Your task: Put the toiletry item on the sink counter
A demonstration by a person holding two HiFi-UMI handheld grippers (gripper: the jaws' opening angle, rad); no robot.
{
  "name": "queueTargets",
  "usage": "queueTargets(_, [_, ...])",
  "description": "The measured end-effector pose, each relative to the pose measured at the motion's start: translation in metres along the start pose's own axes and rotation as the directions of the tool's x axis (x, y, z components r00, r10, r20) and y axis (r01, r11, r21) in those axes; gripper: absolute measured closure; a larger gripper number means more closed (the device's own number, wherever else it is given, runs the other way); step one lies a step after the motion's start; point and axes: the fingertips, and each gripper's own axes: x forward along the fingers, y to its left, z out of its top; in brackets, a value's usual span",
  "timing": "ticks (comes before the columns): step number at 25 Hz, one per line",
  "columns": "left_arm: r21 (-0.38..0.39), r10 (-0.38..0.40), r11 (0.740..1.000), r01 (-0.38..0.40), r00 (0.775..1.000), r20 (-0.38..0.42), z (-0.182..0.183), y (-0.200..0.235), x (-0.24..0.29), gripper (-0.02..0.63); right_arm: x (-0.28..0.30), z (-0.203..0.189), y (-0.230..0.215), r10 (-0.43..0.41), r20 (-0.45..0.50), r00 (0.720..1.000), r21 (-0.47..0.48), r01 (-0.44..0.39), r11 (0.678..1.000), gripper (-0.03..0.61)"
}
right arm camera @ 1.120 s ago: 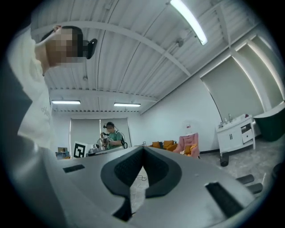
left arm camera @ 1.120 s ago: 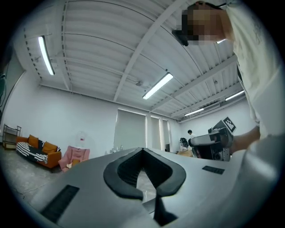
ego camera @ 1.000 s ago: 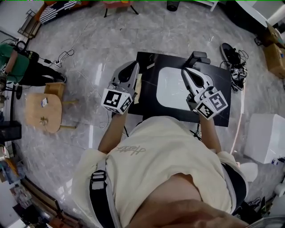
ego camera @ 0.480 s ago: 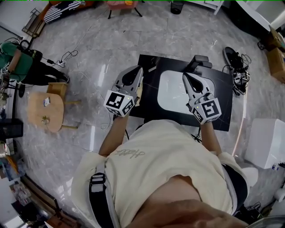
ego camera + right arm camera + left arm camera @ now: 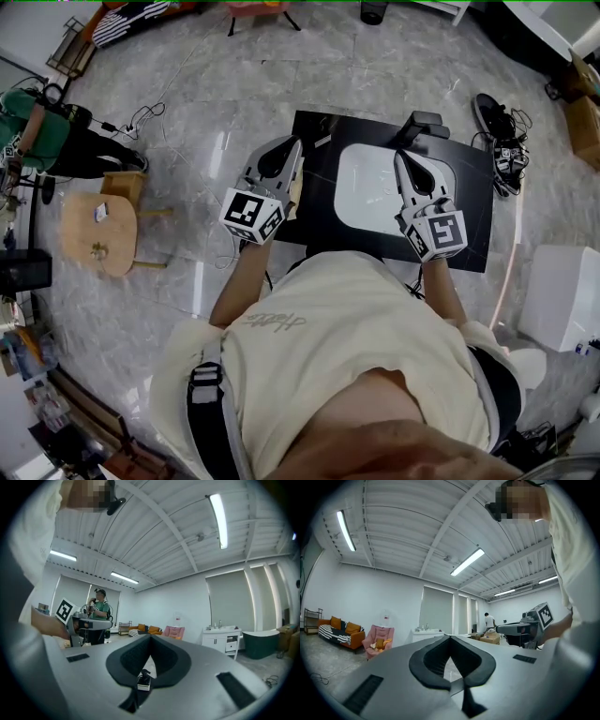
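The sink counter (image 5: 319,202) is a black top with a white basin (image 5: 370,178), below and ahead of me in the head view. My left gripper (image 5: 287,146) hovers over the counter's left edge, jaws together and empty. My right gripper (image 5: 404,157) hangs over the basin's right side, also shut on nothing. In the left gripper view the left gripper (image 5: 450,637) points level across the room, tips closed. The right gripper (image 5: 151,637) does the same in the right gripper view. I cannot make out a toiletry item in any view.
A black faucet (image 5: 422,125) stands at the counter's far edge. A beige strip (image 5: 292,186) lies along its left edge. A small wooden table (image 5: 94,234) is on the left, a white box (image 5: 561,291) on the right. A distant white vanity (image 5: 225,637) and a person in green (image 5: 99,609) show.
The right gripper has turned a little, now pointing more straight ahead over the basin. The left gripper has hardly moved. Both stay shut and empty.
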Motion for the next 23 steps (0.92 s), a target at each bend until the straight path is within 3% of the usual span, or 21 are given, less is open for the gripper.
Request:
queueTargets(10, [-0.038, -0.033, 0.999, 0.033, 0.999, -0.008, -0.016, -0.001, -0.004, 0.611, -0.008, -0.010, 0.012, 0.007, -0.041, 0.999, 0.000, -0.007, 1.000, 0.584])
queueTargets(23, [-0.072, 0.006, 0.997, -0.006, 1.000, -0.009, -0.023, 0.022, -0.028, 0.611, 0.004, -0.007, 0.029, 0.012, -0.053, 0.999, -0.024, -0.014, 1.000, 0.584])
